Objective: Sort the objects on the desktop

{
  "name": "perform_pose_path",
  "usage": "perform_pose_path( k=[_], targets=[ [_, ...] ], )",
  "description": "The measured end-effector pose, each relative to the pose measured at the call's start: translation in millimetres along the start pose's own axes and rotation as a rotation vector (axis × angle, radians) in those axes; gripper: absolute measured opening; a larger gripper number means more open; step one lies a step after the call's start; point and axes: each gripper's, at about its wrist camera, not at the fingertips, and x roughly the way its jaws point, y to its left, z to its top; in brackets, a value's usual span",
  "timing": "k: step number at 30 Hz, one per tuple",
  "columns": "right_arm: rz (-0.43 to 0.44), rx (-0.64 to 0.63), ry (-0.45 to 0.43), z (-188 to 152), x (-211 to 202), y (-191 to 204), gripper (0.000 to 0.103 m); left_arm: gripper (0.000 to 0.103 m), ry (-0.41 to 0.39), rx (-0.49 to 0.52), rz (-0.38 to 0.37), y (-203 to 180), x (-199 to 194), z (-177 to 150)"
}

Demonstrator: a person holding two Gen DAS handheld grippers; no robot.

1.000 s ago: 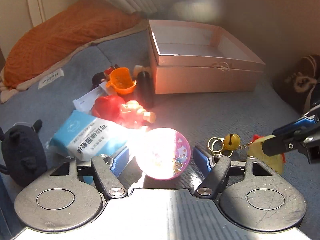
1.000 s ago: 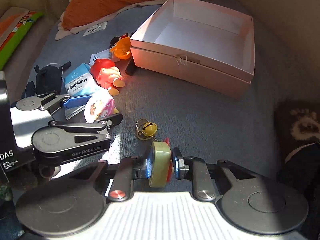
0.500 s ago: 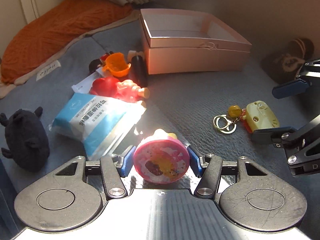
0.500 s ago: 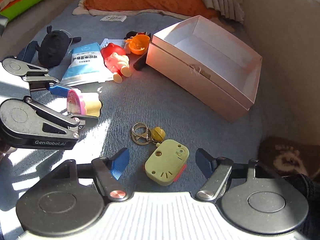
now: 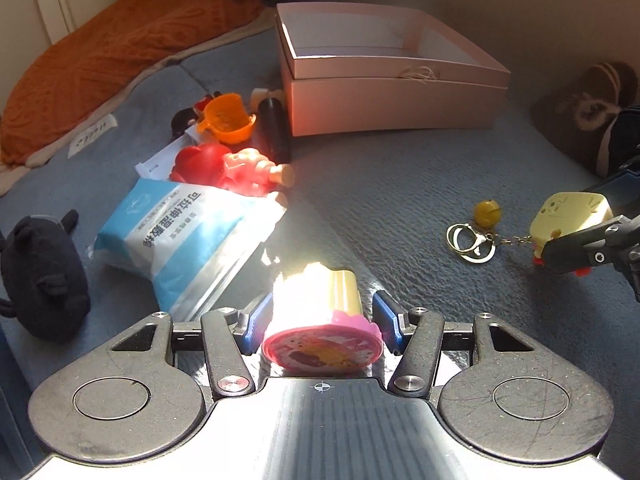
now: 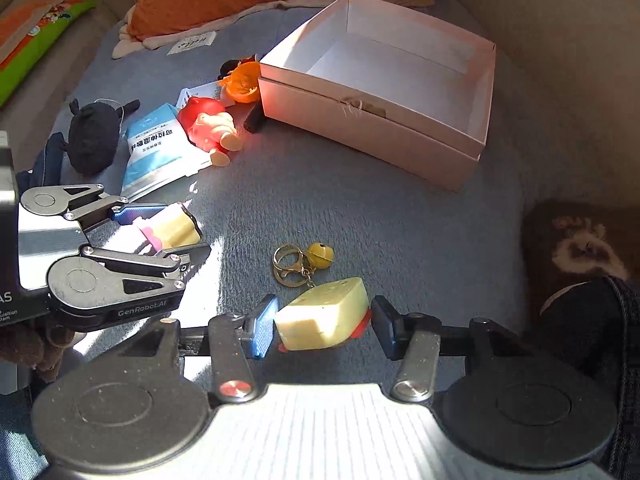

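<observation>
The open pink box (image 6: 376, 92) sits well beyond both tools, so each load needs carrying over its rim before release. The left gripper (image 5: 320, 320) pinches a pink-lidded toy (image 5: 322, 328); keep that level. The right gripper (image 6: 324, 326) brackets a yellow keychain (image 6: 324, 324) on the blanket, contact unclear; close squarely before lifting

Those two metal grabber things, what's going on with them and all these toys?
A person is sorting small items on a grey-blue cushion. The left gripper has its fingers around a pink-and-cream toy cup. The right gripper straddles a pale yellow keychain toy, though I cannot tell whether it is gripping. The pink box behind looks empty. A red doll, a blue packet and a black plush lie loose.
</observation>
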Motion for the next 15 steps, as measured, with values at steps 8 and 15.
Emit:
perform_pose_path(
  k=[8, 15],
  targets=[
    [0.068, 0.010, -0.095, 7.5, -65.5, -10.0, 0.050, 0.039, -0.099, 0.013, -0.057, -3.2, -51.3, 8.1],
    [0.067, 0.089, -0.302, 61.2, -110.7, -49.0, 0.050, 0.020, -0.292, 0.004, -0.087, 6.8, -79.2, 95.6]
  ],
)
